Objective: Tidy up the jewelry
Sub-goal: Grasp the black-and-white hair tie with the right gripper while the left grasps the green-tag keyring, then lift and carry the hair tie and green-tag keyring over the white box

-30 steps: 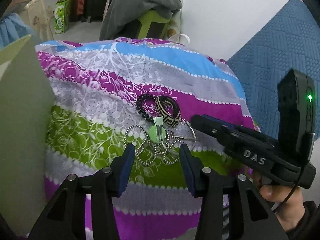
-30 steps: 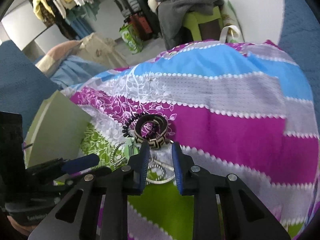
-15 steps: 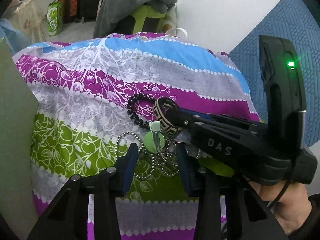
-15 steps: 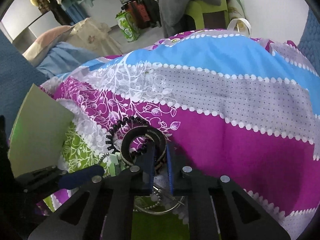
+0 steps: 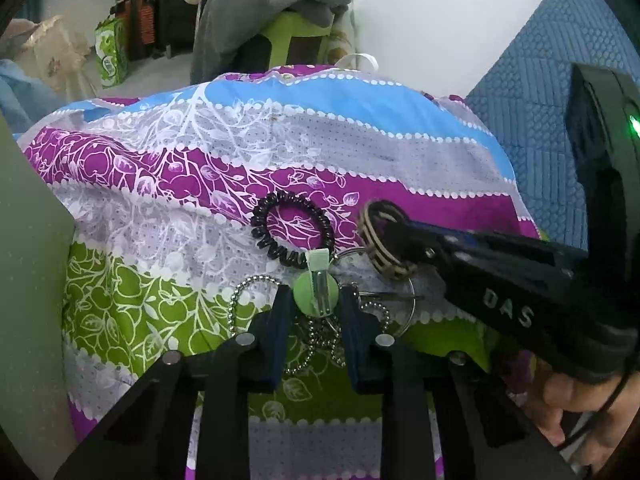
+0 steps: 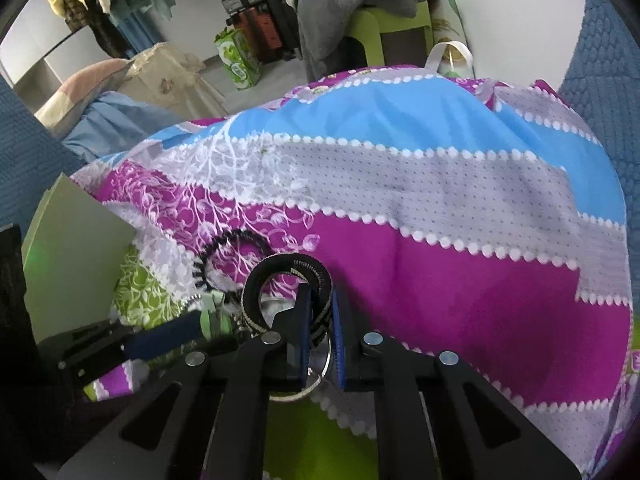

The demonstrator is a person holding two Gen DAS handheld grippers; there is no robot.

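A pile of jewelry lies on a striped floral cloth (image 5: 168,216). My right gripper (image 6: 320,300) is shut on a black-and-beige woven bangle (image 6: 256,276), lifted and tilted; it also shows in the left wrist view (image 5: 376,248). My left gripper (image 5: 316,300) has closed around a round green hair clip (image 5: 314,294), pads touching its sides. A black spiral hair tie (image 5: 292,232) lies just behind the clip. A ball chain (image 5: 240,300) and a thin silver hoop (image 5: 408,312) lie tangled under the clip.
A pale green box wall (image 5: 32,264) stands at the left edge of the cloth. Blue quilted fabric (image 5: 540,92) lies to the right. A green stool with grey clothes (image 6: 384,8) stands beyond the cloth's far edge.
My right gripper closed on the woven bangle and lifted it off the hair tie. My left gripper moved forward and narrowed onto the green clip.
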